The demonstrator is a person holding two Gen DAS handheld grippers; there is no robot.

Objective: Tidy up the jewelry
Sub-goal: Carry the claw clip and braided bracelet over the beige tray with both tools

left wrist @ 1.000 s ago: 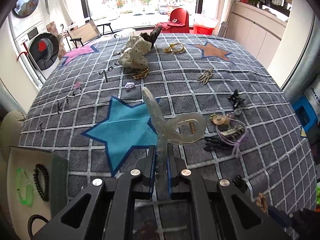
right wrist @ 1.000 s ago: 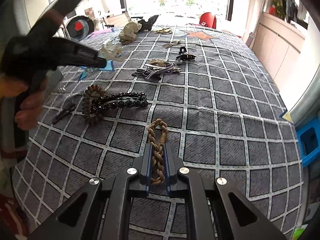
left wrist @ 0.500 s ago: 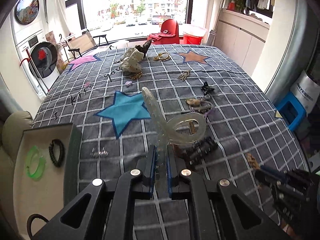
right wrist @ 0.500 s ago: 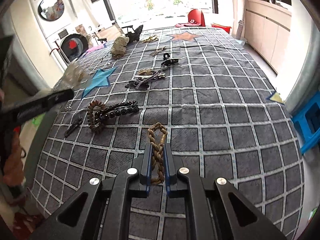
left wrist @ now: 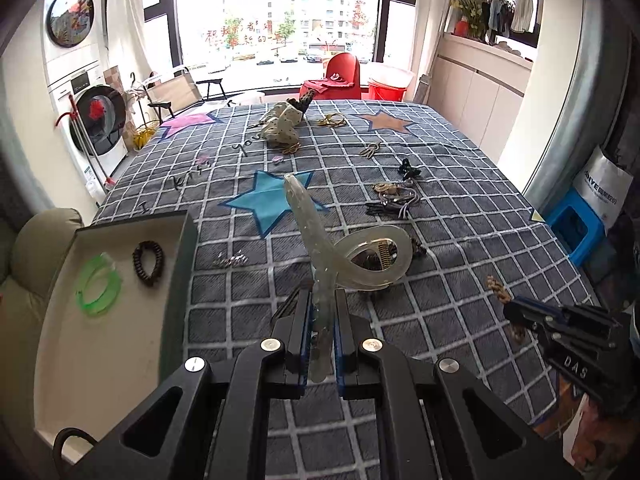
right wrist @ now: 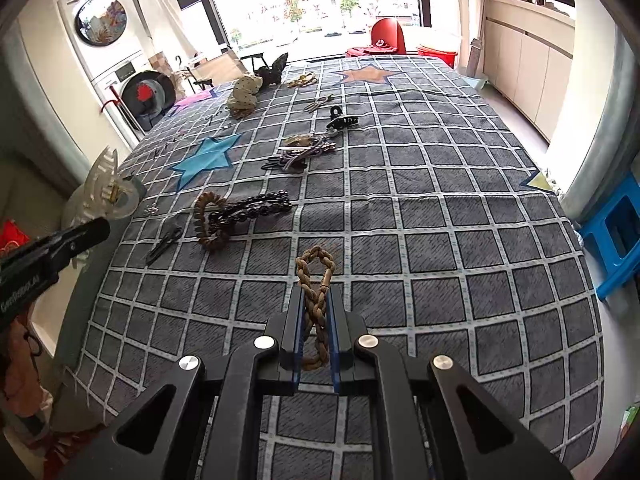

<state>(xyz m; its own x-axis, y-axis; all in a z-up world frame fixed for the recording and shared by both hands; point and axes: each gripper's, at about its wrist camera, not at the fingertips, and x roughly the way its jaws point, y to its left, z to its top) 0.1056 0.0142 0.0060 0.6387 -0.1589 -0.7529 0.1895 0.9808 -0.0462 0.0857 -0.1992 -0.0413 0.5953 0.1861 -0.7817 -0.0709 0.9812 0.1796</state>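
Scene: a bed (left wrist: 460, 264) under a grey checked cover with stars, hair pieces and jewellery scattered over it; a shallow cream tray (left wrist: 100, 360) sits at the bed's near left edge.
Left gripper (left wrist: 322, 312): pressed together on the stem of a translucent claw clip (left wrist: 360, 256), which is held up in the air just right of the tray; the clip's looped handle and spring stick out ahead of the fingers.
Right gripper (right wrist: 316, 312): pinching a brown braided cord bracelet (right wrist: 316, 280), its free loop poking out above the bed cover, well right of the tray.
In the tray: a green bangle (left wrist: 98, 284) and a dark coiled hair tie (left wrist: 148, 260), lying apart near the tray's far end.
Beyond the tray, on the bed: a brown coiled tie and a black beaded clip (right wrist: 248, 210) touching each other, a tangle of dark clips and cords (right wrist: 300, 154) farther out, a spotted fabric scrunchie (left wrist: 282, 128) near the bed's far end.
Step in hand: both grippers loaded, carrying their pieces toward the tray, as it appears; neither piece is set down yet.
Next move, as a judgement: the left gripper needs to swing over the tray wall, lower the claw clip onto bare tray floor away from the bangle and tie, then let go; the bracelet follows from the right, and must cross further.
Risk: the clip is held by one thin stem and could twist on release.
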